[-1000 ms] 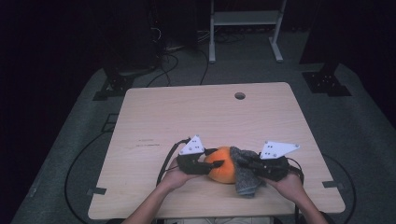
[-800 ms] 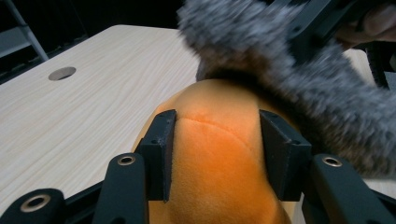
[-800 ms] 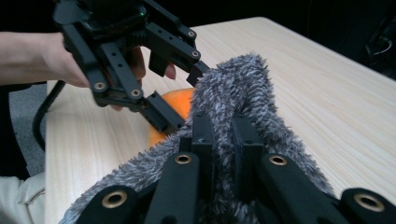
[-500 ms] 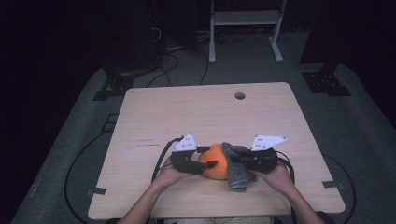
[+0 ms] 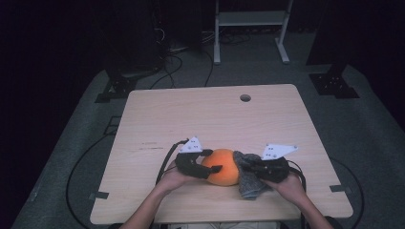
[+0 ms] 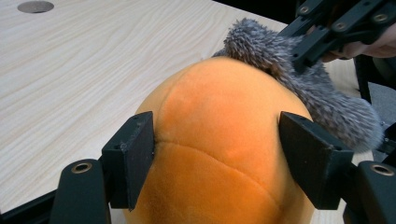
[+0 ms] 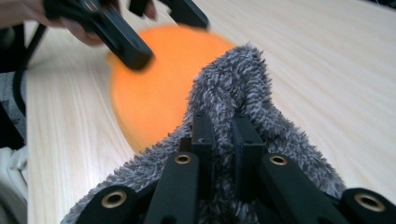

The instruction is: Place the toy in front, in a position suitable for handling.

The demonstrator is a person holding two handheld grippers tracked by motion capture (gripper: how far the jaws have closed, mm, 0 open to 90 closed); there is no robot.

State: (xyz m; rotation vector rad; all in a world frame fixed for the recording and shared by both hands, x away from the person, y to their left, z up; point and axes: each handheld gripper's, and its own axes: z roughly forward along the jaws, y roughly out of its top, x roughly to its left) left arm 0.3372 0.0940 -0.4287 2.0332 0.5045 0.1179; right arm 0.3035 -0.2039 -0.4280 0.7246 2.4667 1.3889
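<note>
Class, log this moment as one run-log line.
left tool: just opened, jaws astride orange plush ball | right tool: shut on grey fuzzy cloth | cloth against ball, on table

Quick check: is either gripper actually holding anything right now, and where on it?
The right gripper pinches a fold of the grey fuzzy cloth. The left gripper, jaws just opened, straddles the orange plush ball without clamping it.

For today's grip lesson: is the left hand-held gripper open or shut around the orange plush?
Open. The left hand-held gripper straddles the orange plush without squeezing it; its jaws have just been opening.
</note>
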